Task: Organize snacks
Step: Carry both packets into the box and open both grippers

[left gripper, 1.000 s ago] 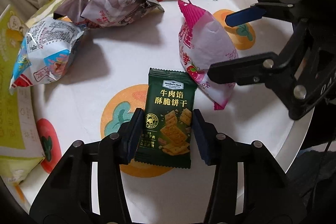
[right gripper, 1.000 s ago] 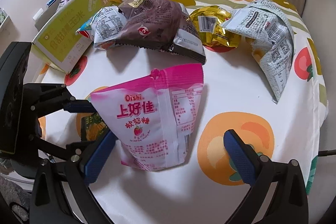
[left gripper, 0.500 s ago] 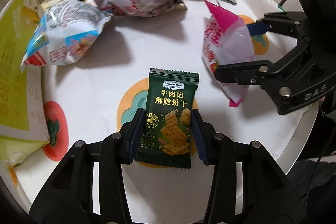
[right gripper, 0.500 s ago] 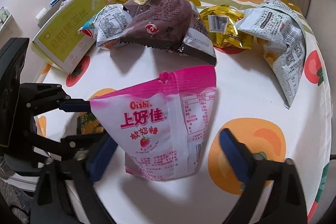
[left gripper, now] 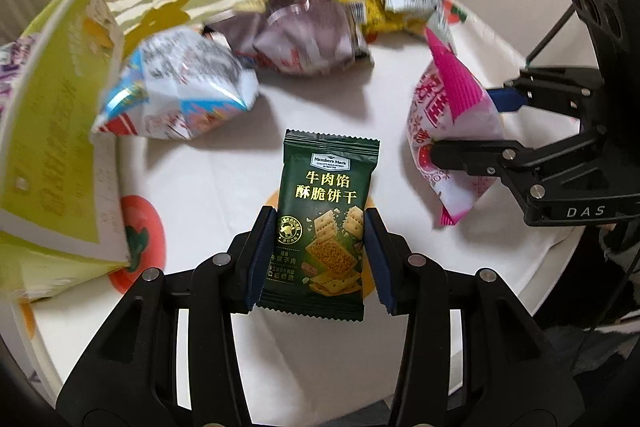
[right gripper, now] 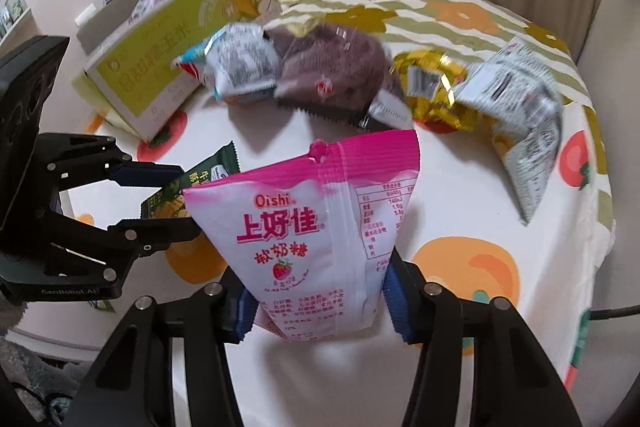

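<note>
Now we grip a snack in each tool. Our left tool [left gripper: 320, 259] is clamped on the lower sides of the green cracker packet [left gripper: 326, 223], held upright above the counter [left gripper: 320, 107]. Our right tool [right gripper: 320, 311] squeezes the base of the pink Oishi bag [right gripper: 316, 227], also upright and lifted. Beyond them, along the far side of the counter, lie a white-blue bag [left gripper: 176, 87], a purple bag [left gripper: 304, 31], a gold packet [right gripper: 434, 87] and a grey-white bag [right gripper: 520, 107]. A yellow-green box [right gripper: 180, 39] stands at the left edge.
</note>
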The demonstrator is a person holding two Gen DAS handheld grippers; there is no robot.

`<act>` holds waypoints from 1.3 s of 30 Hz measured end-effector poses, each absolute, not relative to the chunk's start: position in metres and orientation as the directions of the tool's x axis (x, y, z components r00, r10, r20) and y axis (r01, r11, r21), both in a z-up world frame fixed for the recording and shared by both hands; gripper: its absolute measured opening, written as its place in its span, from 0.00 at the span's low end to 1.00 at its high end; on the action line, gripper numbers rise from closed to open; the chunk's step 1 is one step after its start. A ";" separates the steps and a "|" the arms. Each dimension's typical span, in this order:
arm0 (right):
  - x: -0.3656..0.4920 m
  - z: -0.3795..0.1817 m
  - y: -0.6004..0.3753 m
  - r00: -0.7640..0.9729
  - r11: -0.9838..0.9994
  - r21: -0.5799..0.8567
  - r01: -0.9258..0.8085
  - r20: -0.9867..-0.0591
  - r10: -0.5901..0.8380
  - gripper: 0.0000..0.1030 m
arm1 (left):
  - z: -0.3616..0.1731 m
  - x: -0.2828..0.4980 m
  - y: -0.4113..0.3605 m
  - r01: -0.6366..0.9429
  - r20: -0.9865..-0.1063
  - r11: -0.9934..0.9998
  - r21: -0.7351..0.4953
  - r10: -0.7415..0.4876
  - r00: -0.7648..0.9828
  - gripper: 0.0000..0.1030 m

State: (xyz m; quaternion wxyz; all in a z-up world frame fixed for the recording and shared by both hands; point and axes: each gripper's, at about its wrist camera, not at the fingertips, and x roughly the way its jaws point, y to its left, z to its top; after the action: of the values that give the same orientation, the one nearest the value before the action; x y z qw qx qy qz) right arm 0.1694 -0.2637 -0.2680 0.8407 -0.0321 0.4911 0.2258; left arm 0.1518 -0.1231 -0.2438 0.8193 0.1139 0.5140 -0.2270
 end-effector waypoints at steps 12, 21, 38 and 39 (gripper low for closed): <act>0.164 -0.182 -0.243 0.497 0.902 0.136 -0.409 -0.796 0.345 0.48 | -0.141 0.156 -0.069 0.396 -0.812 0.915 -0.072 -0.284 0.509 0.39; 0.183 -0.122 -0.174 0.545 0.873 0.158 -0.462 -0.726 0.420 0.48 | -0.088 0.174 0.009 0.298 -0.762 0.952 -0.066 -0.241 0.602 0.39; 0.248 -0.121 -0.010 0.487 0.830 0.223 -0.512 -0.720 0.494 0.48 | -0.094 0.270 0.173 0.188 -0.789 0.981 -0.044 -0.149 0.595 0.39; 0.251 -0.125 -0.004 0.484 0.834 0.224 -0.504 -0.726 0.488 0.48 | -0.099 0.278 0.179 0.189 -0.796 0.981 -0.046 -0.150 0.586 0.39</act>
State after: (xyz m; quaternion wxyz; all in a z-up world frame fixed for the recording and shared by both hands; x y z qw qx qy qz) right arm 0.2508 -0.0038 -0.1246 0.8614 -0.0098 0.4184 0.2879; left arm 0.2782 0.1789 -0.0988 0.8902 0.0216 0.4450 -0.0953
